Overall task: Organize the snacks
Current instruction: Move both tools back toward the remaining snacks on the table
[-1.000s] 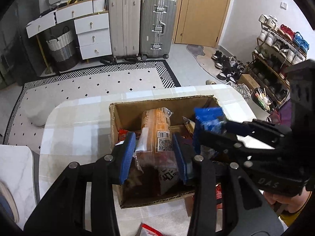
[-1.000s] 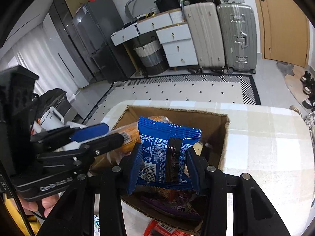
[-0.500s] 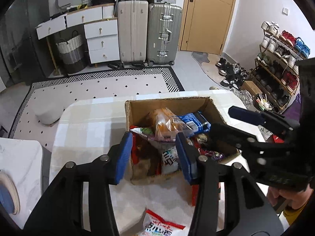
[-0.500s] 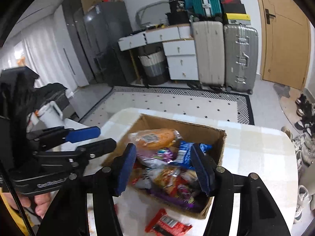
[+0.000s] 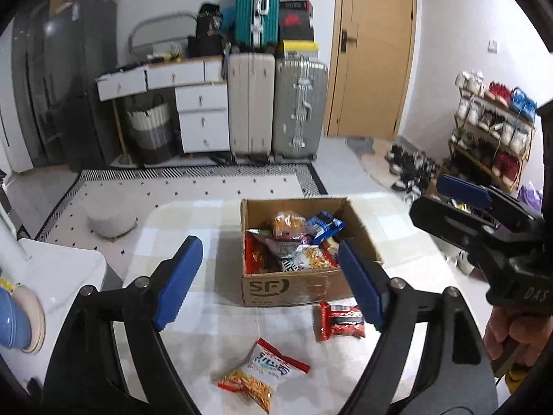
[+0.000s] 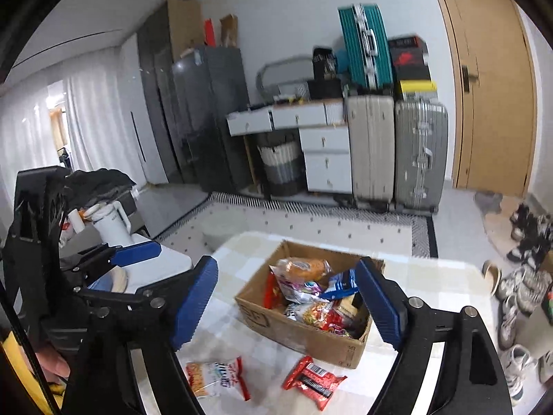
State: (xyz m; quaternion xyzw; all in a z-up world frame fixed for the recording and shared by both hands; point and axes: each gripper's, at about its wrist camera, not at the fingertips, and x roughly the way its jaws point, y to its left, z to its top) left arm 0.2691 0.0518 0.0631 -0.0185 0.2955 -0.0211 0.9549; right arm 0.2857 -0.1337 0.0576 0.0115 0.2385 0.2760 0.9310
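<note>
Cardboard box [image 5: 297,285] heaped, both tools open and empty.
Red packet [image 5: 340,321] on bench may slip; wrappers slick.

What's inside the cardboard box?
The cardboard box holds piled snack packets: an orange one and a blue one on top. Whatever lies underneath the pile is covered.

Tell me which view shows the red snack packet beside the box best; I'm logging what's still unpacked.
The right wrist view: the red snack packet lies whole and unobstructed on the table, barcode showing, near the cardboard box. In the left wrist view the packet is partly covered by a blue finger.
</note>
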